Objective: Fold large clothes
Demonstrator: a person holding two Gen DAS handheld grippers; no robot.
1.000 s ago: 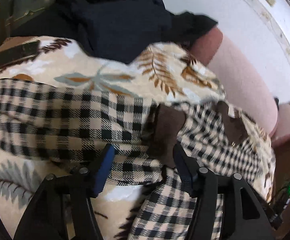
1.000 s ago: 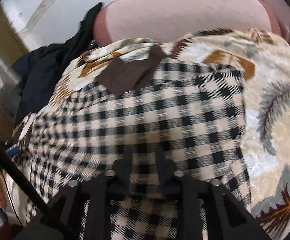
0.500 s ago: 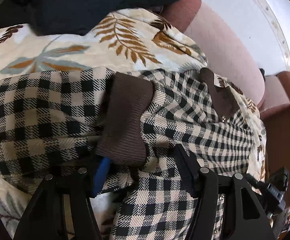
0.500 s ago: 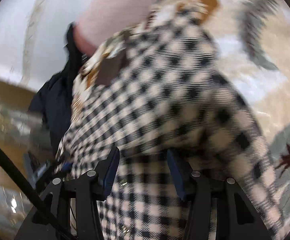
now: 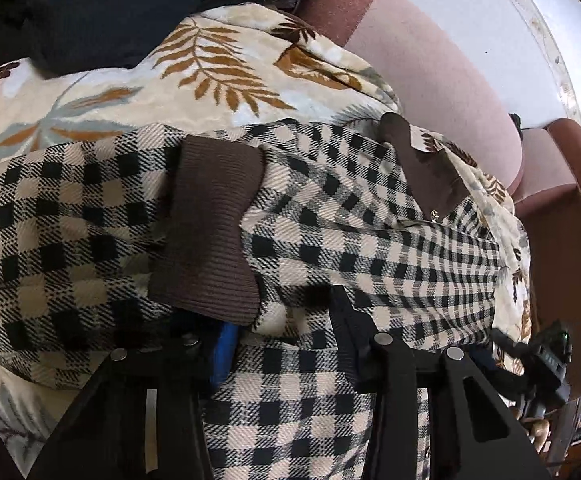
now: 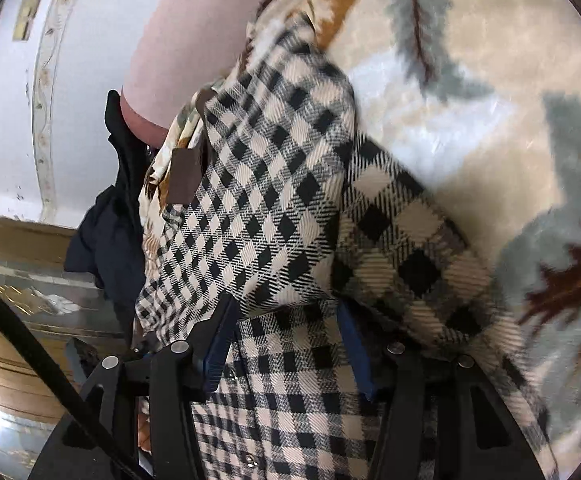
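Observation:
A black-and-cream checked jacket [image 5: 370,240] with a brown ribbed cuff [image 5: 210,232] and brown collar [image 5: 422,168] lies on a leaf-print blanket [image 5: 210,64]. My left gripper [image 5: 282,320] is open, its jaws on either side of the sleeve just below the cuff, with checked cloth between them. In the right wrist view the same jacket [image 6: 258,208] lies folded over itself. My right gripper [image 6: 286,328] is open, with checked cloth lying between its blue-padded fingers [image 6: 216,348].
The blanket [image 6: 470,100] covers a pink sofa [image 5: 442,80]. A dark navy garment [image 5: 110,8] is piled at the sofa's far end, also in the right wrist view [image 6: 110,232]. A white wall [image 6: 50,80] stands behind. The other gripper [image 5: 546,360] shows at the left view's right edge.
My left gripper has moved forward up to the brown cuff. My right gripper has opened, letting go of the checked cloth, and has swung round and tilted.

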